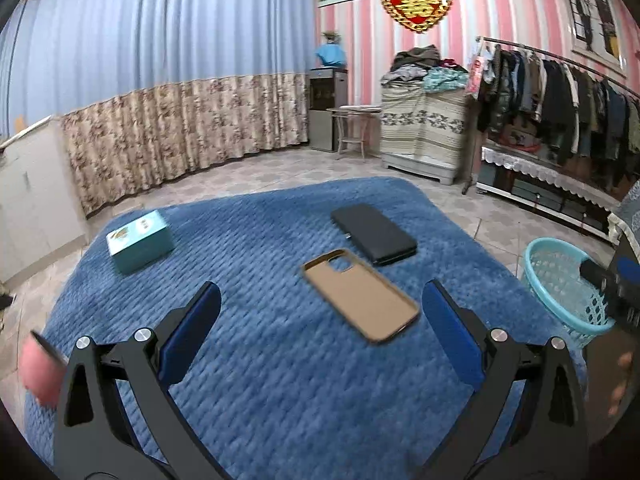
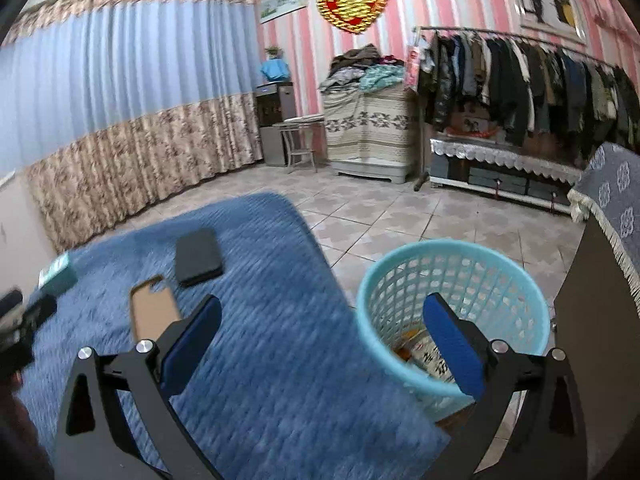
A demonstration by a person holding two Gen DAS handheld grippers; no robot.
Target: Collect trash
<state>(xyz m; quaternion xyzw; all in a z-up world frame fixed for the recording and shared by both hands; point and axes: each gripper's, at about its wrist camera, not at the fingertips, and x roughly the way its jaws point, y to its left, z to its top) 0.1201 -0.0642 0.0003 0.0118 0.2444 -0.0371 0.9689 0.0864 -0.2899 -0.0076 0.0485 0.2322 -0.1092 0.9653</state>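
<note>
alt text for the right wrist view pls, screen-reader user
The open right gripper hangs empty over the edge of a blue quilted blanket, beside a light blue mesh basket on the tiled floor with some wrappers inside. On the blanket to the left lie a tan phone case, a black wallet and a teal box.

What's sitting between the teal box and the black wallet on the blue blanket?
Nothing: in the left wrist view only bare blue blanket runs from the teal box to the black wallet. The phone case lies nearer.
</note>
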